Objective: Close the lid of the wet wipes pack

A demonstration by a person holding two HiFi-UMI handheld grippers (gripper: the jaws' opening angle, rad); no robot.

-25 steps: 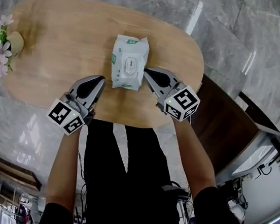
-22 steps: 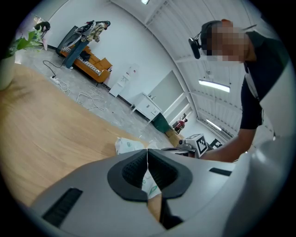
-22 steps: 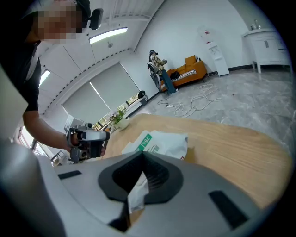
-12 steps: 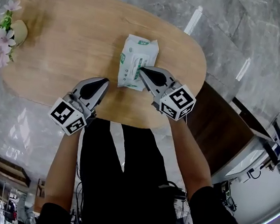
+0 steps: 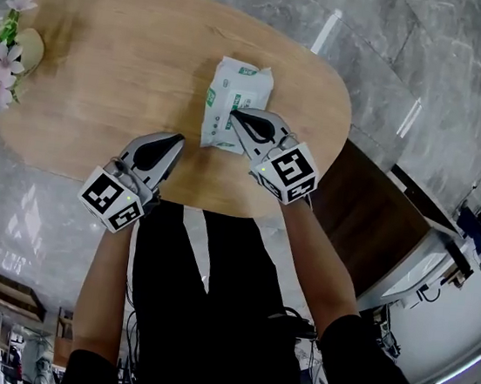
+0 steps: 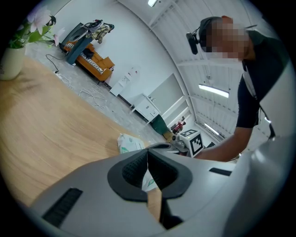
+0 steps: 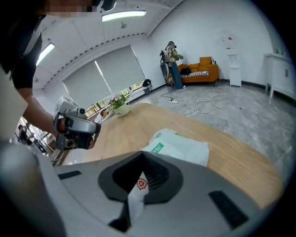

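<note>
The white wet wipes pack [image 5: 235,98] with green print lies on the oval wooden table [image 5: 109,55], its right side tipped up, so it looks narrow from above. I cannot make out its lid. My right gripper [image 5: 233,115] is at the pack's near right edge, shut on a fold of its white wrapper with a red emblem [image 7: 139,183]. The rest of the pack [image 7: 182,144] spreads out ahead of the jaws. My left gripper [image 5: 175,140] rests near the table's front edge, left of the pack [image 6: 128,142] and apart from it, shut [image 6: 148,155] with nothing held.
A vase of pink flowers [image 5: 3,59] stands at the table's far left end [image 6: 11,60]. Grey marble floor surrounds the table. The person stands at the front edge. Bare wood stretches left of the pack.
My right gripper has moved left onto the pack's near edge and shut on it. The pack, flat with its lid up one second ago, is now tipped on its side. The left gripper has barely moved.
</note>
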